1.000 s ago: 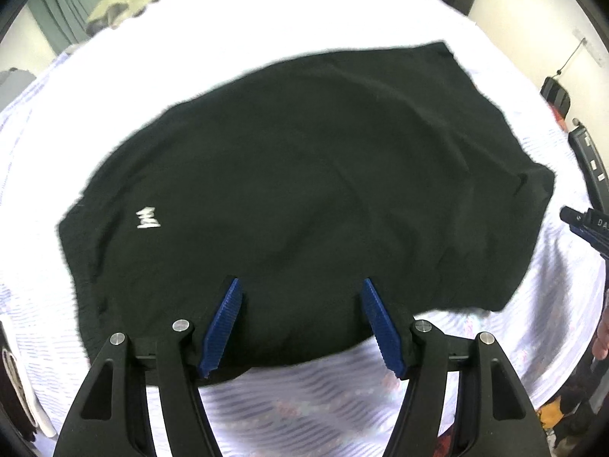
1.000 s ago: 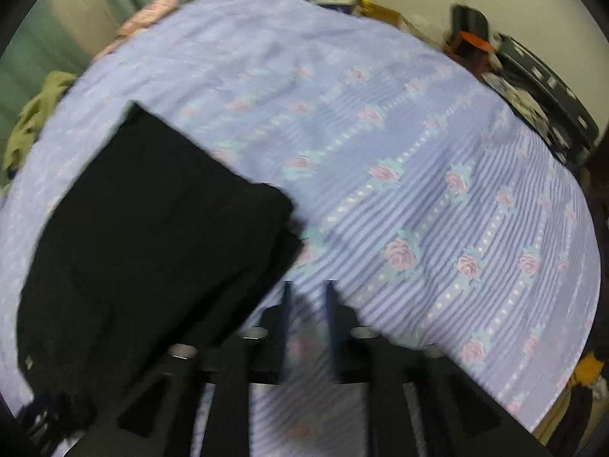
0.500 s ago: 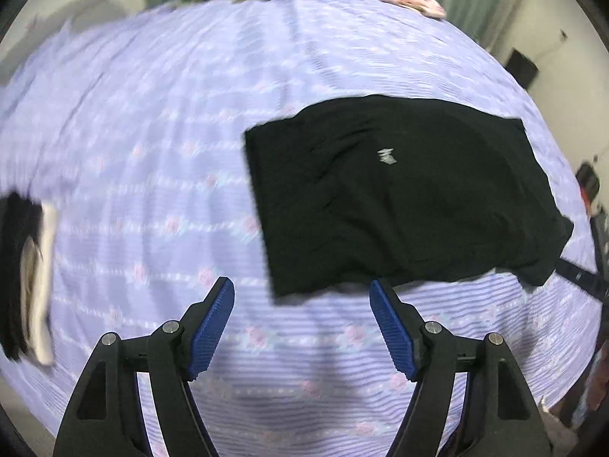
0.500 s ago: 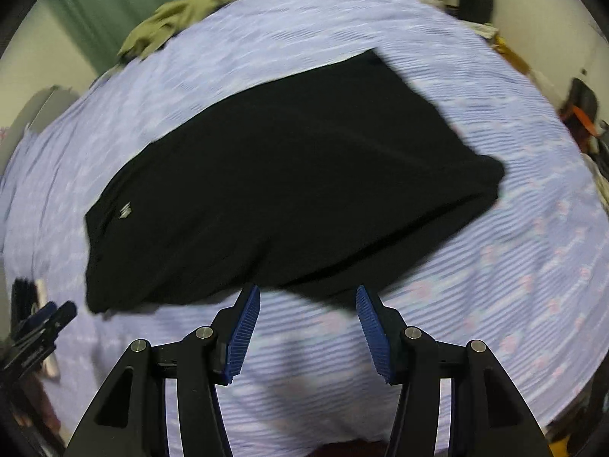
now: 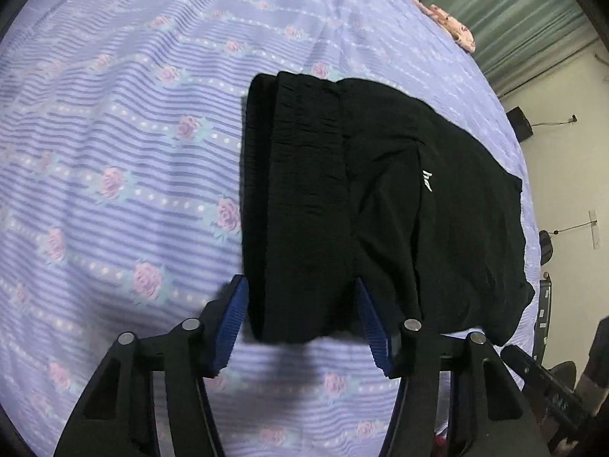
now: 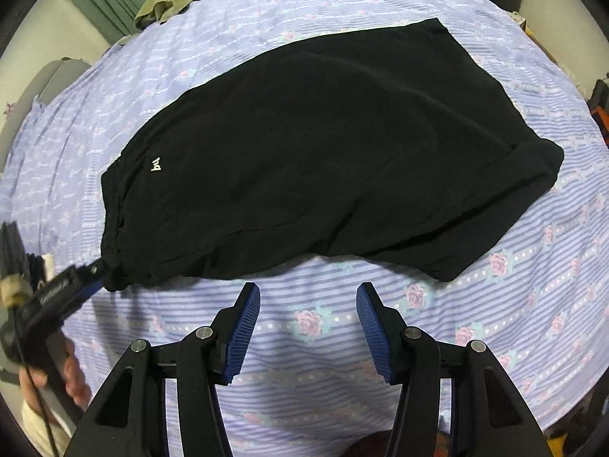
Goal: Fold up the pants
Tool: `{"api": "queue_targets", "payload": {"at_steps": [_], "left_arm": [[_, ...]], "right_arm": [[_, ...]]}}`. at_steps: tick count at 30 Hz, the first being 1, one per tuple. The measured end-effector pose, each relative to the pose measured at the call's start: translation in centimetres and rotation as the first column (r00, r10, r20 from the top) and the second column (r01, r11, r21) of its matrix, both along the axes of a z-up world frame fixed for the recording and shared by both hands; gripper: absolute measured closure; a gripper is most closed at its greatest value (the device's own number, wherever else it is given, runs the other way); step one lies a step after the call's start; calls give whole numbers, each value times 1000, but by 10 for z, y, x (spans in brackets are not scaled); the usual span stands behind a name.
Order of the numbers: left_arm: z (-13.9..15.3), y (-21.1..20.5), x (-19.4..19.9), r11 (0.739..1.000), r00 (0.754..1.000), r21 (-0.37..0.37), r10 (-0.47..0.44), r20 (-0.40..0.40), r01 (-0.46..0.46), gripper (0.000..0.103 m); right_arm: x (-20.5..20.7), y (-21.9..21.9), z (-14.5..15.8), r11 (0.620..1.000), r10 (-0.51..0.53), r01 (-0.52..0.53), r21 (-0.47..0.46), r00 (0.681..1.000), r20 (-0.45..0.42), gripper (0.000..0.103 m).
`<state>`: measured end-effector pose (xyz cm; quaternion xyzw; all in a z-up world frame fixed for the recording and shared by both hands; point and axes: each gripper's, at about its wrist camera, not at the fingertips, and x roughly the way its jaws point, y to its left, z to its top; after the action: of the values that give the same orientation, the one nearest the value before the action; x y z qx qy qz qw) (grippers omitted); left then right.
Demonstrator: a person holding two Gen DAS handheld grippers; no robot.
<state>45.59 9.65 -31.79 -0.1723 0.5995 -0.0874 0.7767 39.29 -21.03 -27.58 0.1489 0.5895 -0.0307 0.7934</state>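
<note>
Black fabric is lying across the striped floral bedsheet (image 6: 437, 316): the pants (image 6: 323, 144) are spreading flat over it, already doubled, with the elastic waistband (image 5: 304, 190) bunching at one end and a small white logo (image 6: 156, 163) showing near it. The left gripper (image 5: 302, 316) is sitting at the waistband corner with its blue pads apart and the cloth lying between them, so it is straddling the band rather than pinching it; from the right wrist view its tip is touching that same corner, though whether it is biting there is not clear. The right gripper (image 6: 308, 316) is hanging wide apart just beside the near long edge, touching nothing. The main risk, as I judge it, is catching only the top layer: the waistband is showing stacked ridges, and a shallow bite would be peeling one layer away and spoiling the alignment. Closing on the thick elastic could also be letting it squirm out sideways. If the right gripper is grabbing mid-edge instead of the far corner, the fold could be sagging unevenly. Dragging instead of lifting would be rucking the bedsheet and shifting the whole garment.
</note>
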Motion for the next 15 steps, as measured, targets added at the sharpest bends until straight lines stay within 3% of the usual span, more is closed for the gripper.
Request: {"api": "queue_targets", "payload": {"at_steps": [1, 4, 7, 8, 12, 15], "left_arm": [[-1, -3, 2, 1000, 1000, -8, -9, -6, 9, 59], [1, -10, 5, 999, 1000, 39, -6, -13, 7, 64], [13, -17, 8, 995, 1000, 103, -16, 9, 15, 79], [20, -17, 9, 993, 1000, 121, -17, 26, 14, 95], [47, -3, 14, 979, 994, 202, 16, 107, -38, 95], [37, -6, 20, 953, 996, 301, -33, 82, 7, 95]], "right_arm": [[0, -1, 0, 1000, 1, -1, -5, 1000, -2, 49], [-2, -6, -3, 1000, -16, 16, -5, 1000, -10, 49], [-3, -14, -6, 999, -42, 42, 7, 999, -23, 49], [-3, -15, -7, 999, -48, 49, 13, 999, -24, 49], [-6, -14, -5, 999, -46, 46, -14, 999, -16, 49], [-9, -6, -6, 997, -2, 1, -79, 1000, -16, 49]]}}
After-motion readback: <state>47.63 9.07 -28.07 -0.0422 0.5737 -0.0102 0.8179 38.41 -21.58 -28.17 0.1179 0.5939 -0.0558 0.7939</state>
